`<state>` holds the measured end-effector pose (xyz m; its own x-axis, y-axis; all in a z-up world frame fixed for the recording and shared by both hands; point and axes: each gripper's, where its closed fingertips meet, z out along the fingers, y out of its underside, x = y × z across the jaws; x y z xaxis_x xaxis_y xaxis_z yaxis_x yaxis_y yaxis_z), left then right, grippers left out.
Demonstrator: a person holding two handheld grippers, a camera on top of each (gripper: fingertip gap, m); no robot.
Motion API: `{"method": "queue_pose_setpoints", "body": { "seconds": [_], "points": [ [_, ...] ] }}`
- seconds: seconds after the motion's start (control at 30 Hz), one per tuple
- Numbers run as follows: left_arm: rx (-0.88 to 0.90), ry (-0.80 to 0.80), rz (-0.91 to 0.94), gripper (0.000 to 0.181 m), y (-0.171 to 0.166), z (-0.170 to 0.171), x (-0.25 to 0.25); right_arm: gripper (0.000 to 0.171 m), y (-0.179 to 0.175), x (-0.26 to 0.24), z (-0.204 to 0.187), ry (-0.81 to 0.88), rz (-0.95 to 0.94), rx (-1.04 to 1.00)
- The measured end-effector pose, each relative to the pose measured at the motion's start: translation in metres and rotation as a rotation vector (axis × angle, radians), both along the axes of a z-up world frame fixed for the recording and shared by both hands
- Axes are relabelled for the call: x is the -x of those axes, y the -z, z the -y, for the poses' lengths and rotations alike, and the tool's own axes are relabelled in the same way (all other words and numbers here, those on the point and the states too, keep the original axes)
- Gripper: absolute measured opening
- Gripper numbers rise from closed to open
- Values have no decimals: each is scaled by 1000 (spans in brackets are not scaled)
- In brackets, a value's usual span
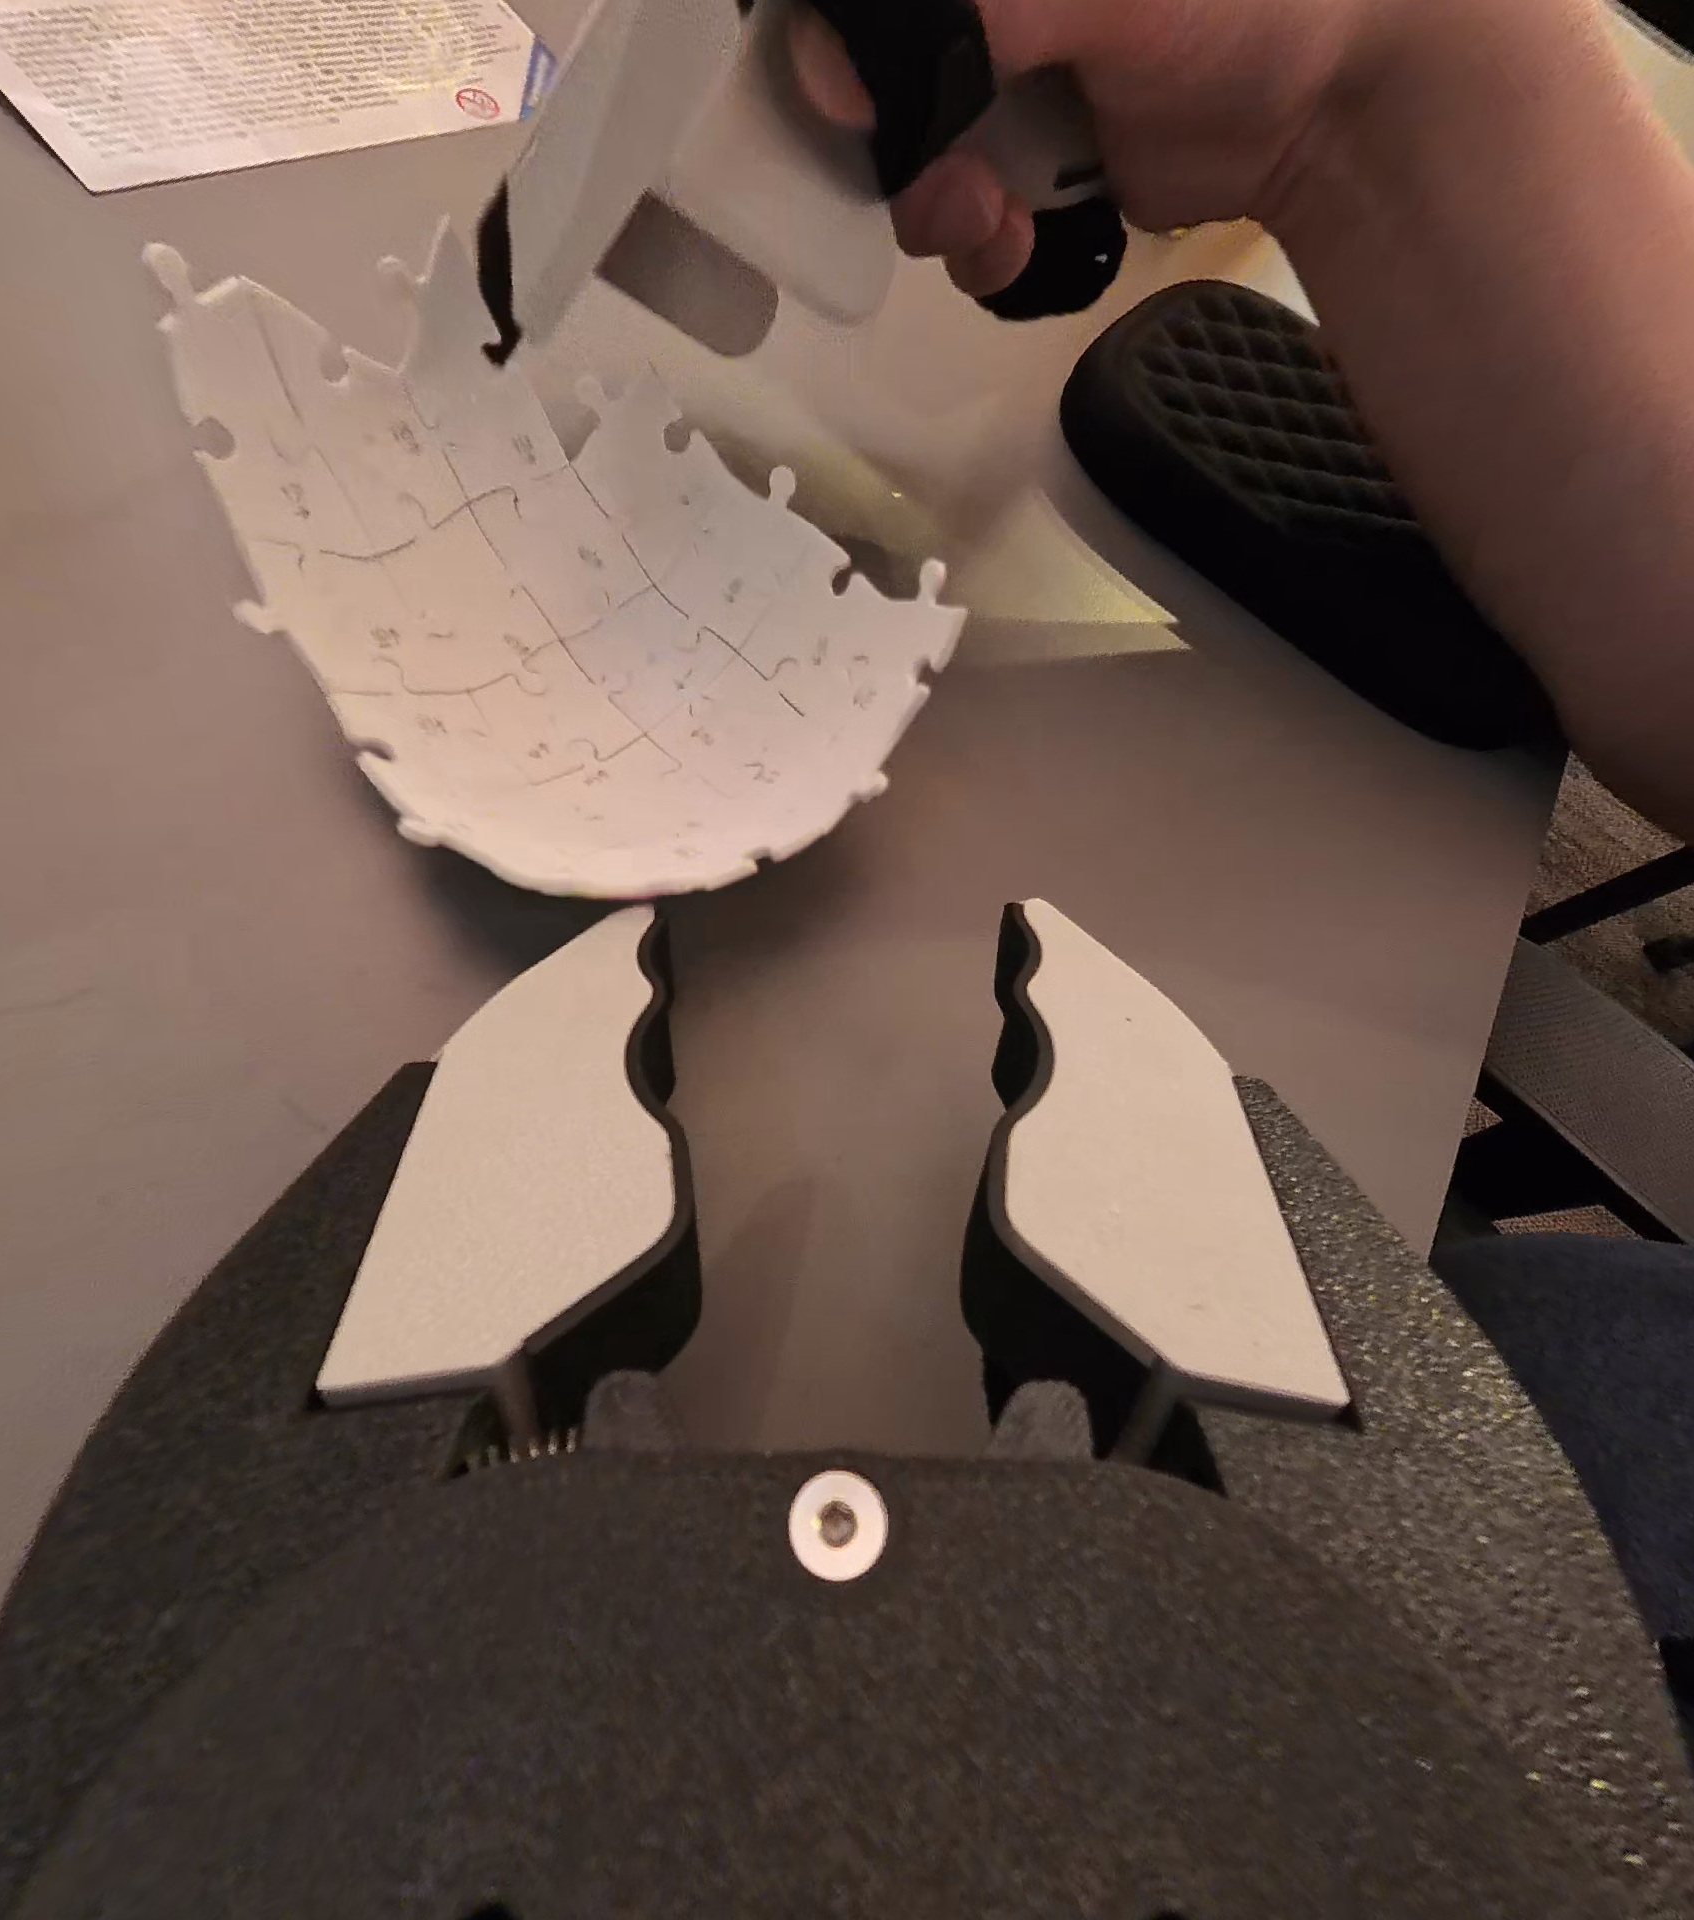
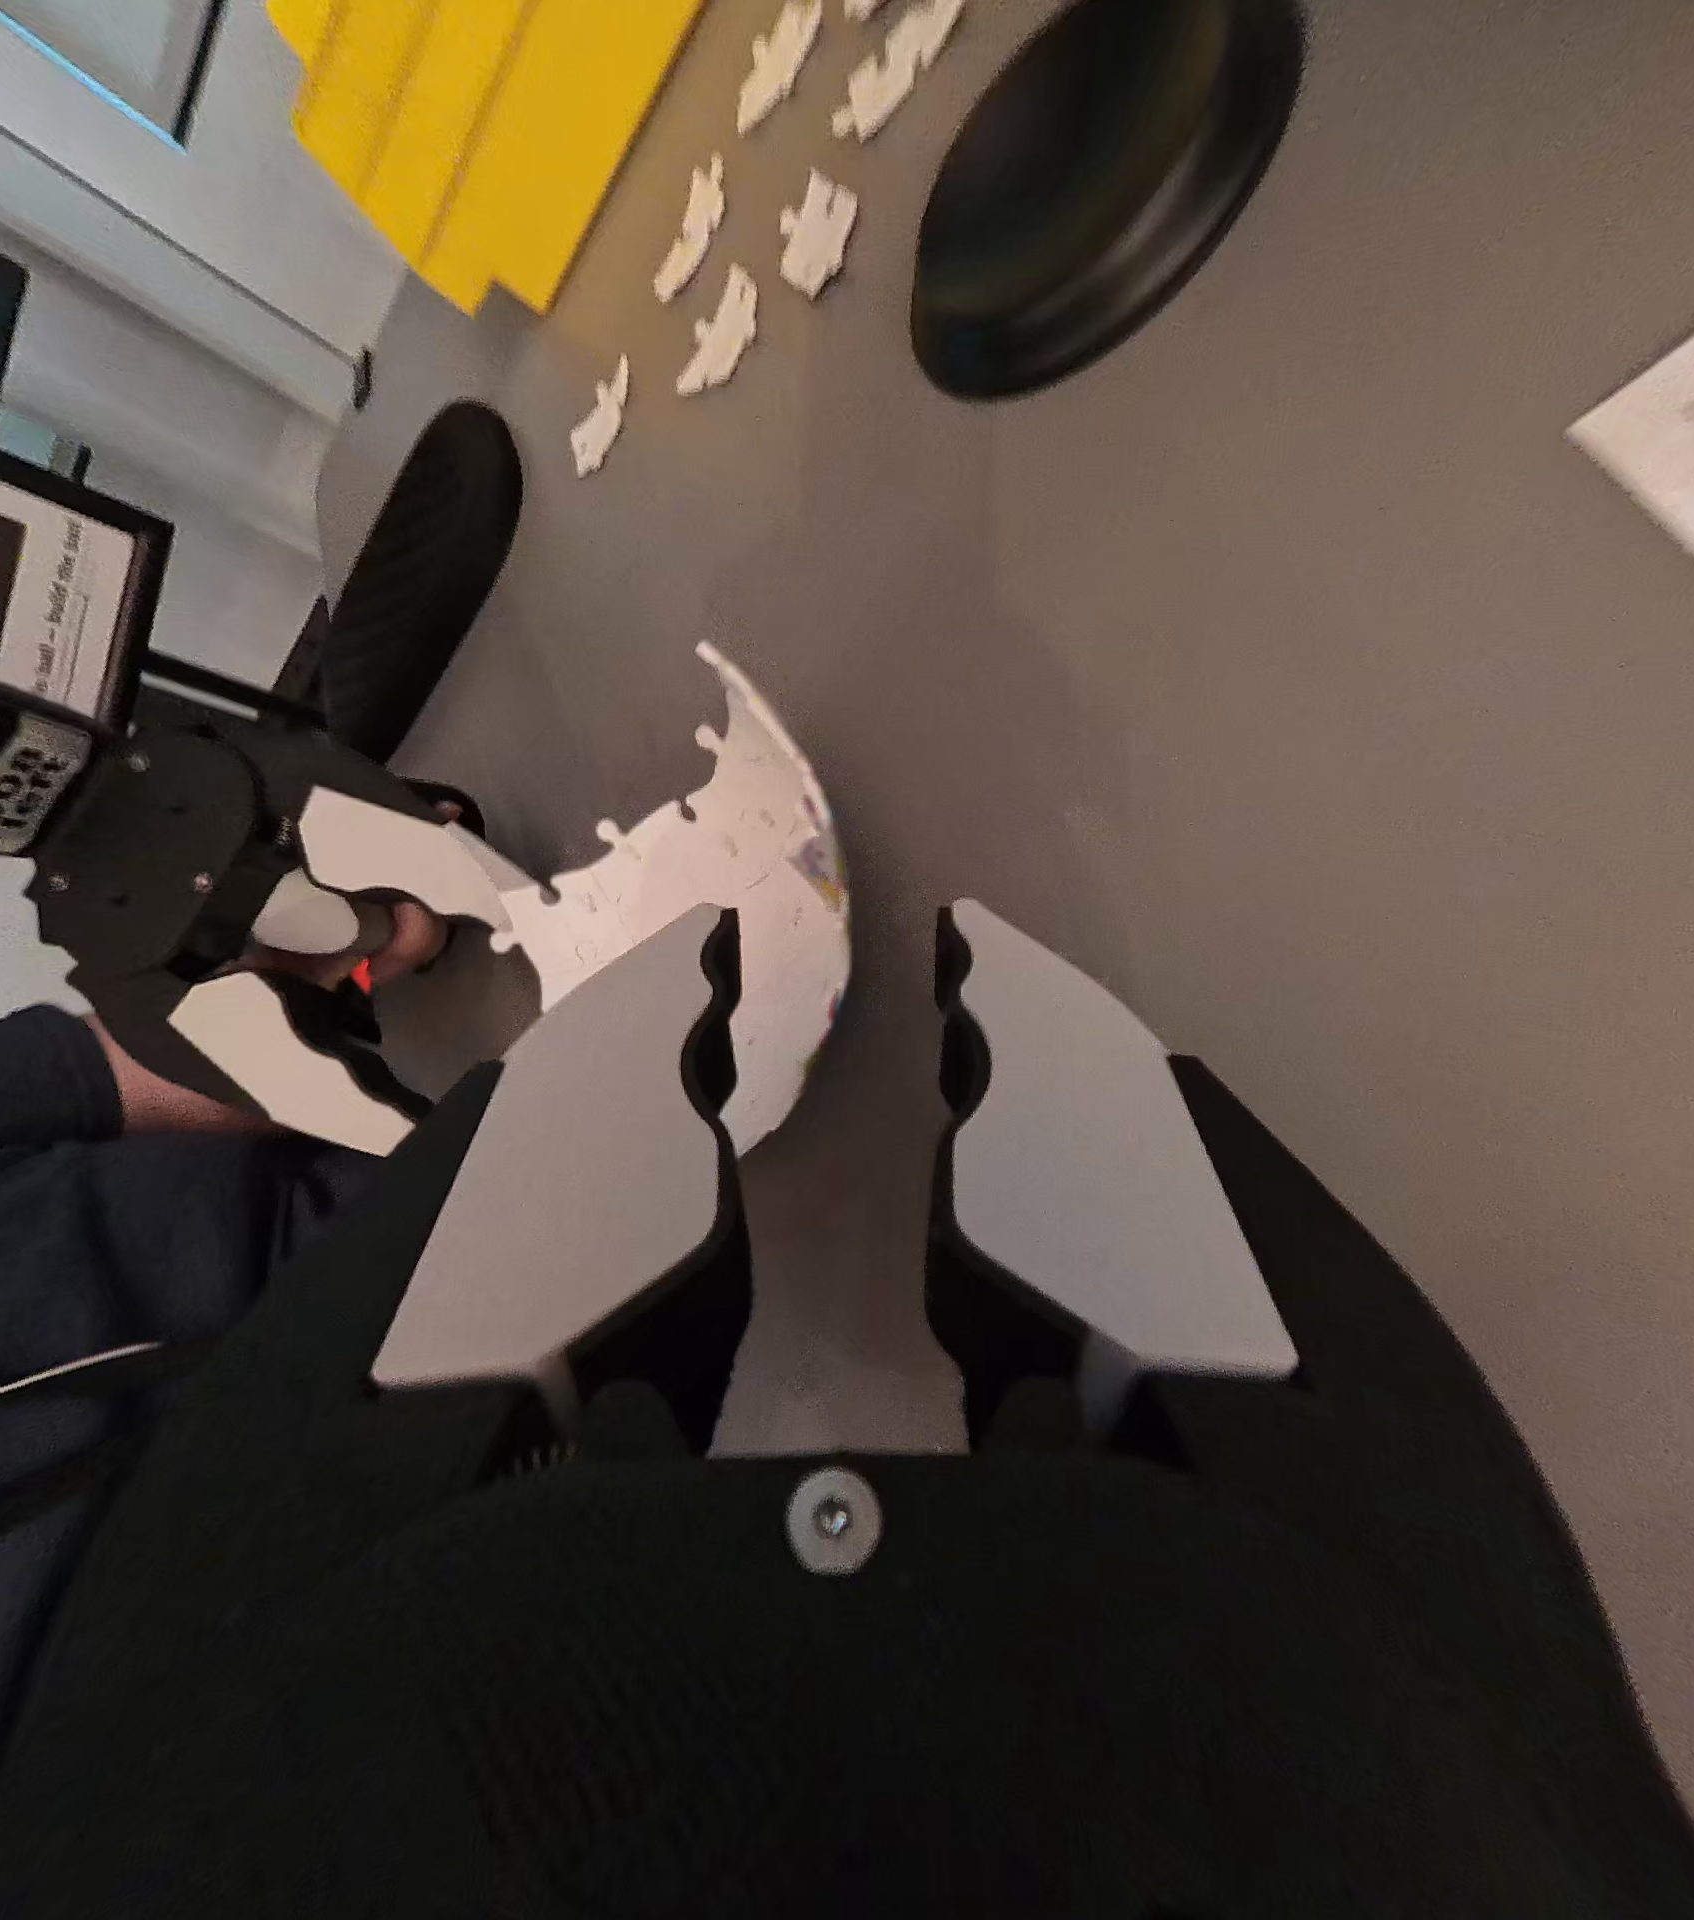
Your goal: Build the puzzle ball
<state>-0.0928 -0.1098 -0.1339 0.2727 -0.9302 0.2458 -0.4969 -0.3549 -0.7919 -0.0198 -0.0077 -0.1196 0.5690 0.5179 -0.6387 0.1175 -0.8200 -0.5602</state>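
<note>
The partly built puzzle ball (image 1: 594, 644) is a white curved shell of joined pieces lying open side up on the grey table (image 1: 43, 727). My left gripper (image 1: 835, 920) is open and empty, with its left fingertip just short of the shell's near rim. In the right wrist view the shell (image 2: 760, 852) lies just beyond my right gripper (image 2: 835, 914), which is open and empty. The left gripper (image 2: 469, 1008) shows there too, its upper finger at the shell's rim. One finger (image 1: 573, 187) of the right gripper hangs over the shell's far rim.
Several loose white pieces (image 2: 718, 239) lie farther off beside a black round dish (image 2: 1103, 187) and a yellow box (image 2: 479, 125). A printed sheet (image 1: 230, 83) lies at the table's far side. A black chair armrest (image 1: 1269, 499) stands by the table edge.
</note>
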Motion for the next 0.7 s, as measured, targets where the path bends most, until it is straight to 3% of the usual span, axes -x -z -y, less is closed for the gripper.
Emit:
{"method": "queue_pose_setpoints", "body": {
  "seconds": [0.23, 0.37, 0.57, 0.7],
  "points": [
    [2, -2, -15, 60, 2, 2, 1, 37, -30, -29, -13, 111, -131, -161],
    [-18, -24, -31, 59, 3, 5, 17, 36, -64, -44, -21, 174, -172, -389],
    [-124, -211, 4, 57, -19, -20, 86, 38, -142, -65, -6, 337, -113, -1037],
    [-248, -382, -2, 61, -39, -51, 144, 49, -143, -52, -1, 301, -104, -1079]
  ]
}}
